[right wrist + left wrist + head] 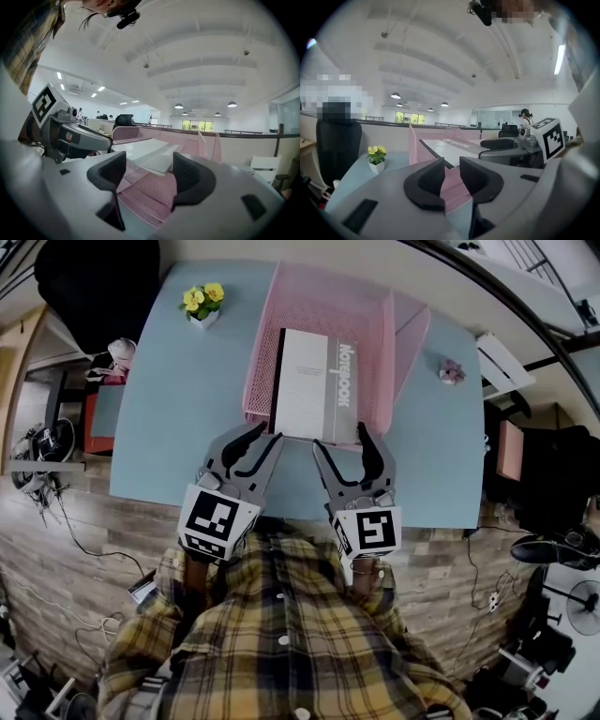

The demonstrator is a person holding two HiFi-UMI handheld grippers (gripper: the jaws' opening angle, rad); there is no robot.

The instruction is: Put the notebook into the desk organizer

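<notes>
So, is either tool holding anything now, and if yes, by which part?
Nothing is held. The left tool and the right tool both have their jaws apart and press on nothing. The notebook lies free in the pink mesh desk organizer.

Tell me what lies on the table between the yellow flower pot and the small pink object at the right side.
The pink mesh desk organizer stands between them, with the notebook lying in it. The head view shows this.
</notes>
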